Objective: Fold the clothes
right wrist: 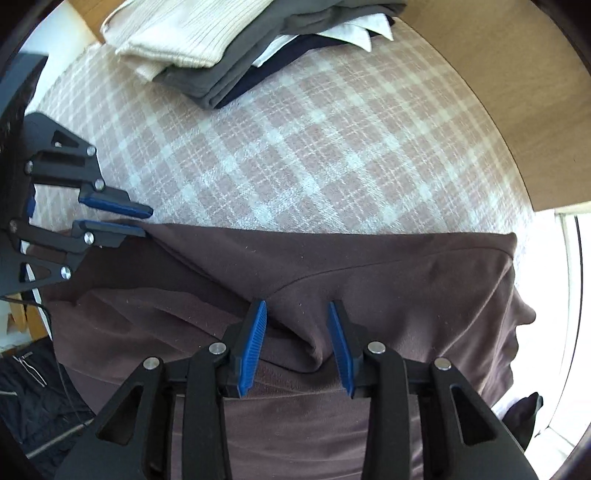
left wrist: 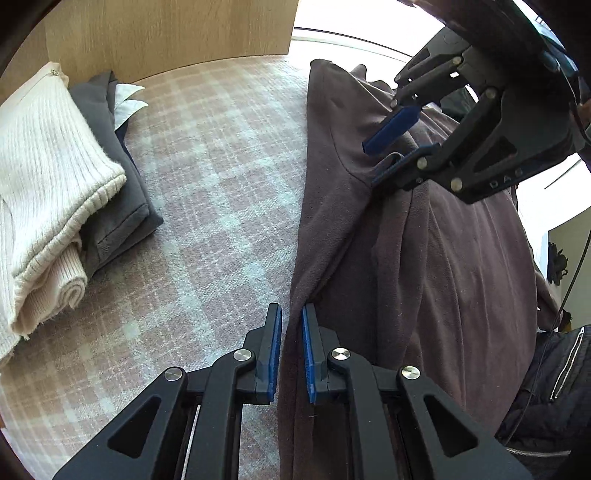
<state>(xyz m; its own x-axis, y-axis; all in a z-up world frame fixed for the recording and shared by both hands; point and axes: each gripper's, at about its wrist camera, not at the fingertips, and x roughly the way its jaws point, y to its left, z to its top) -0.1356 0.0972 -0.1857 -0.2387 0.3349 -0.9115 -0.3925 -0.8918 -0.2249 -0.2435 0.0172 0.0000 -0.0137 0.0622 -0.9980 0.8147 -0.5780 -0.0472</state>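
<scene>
The left gripper [left wrist: 291,354] is pinching the near edge of the brown garment [left wrist: 443,277] lying on the plaid bed [left wrist: 221,184], while the right gripper [right wrist: 297,347] (jaws parted, straddling a ridge of cloth) is hanging over its far end, apparently to fold it.

place: looks like a home bedroom tbh | bed with plaid cover [right wrist: 314,155] | wooden headboard [left wrist: 166,33] behind it | pile of folded clothes [left wrist: 55,184] on the bed | dark jacket [left wrist: 546,387] off the edge | bright window [left wrist: 369,26] alongside
</scene>
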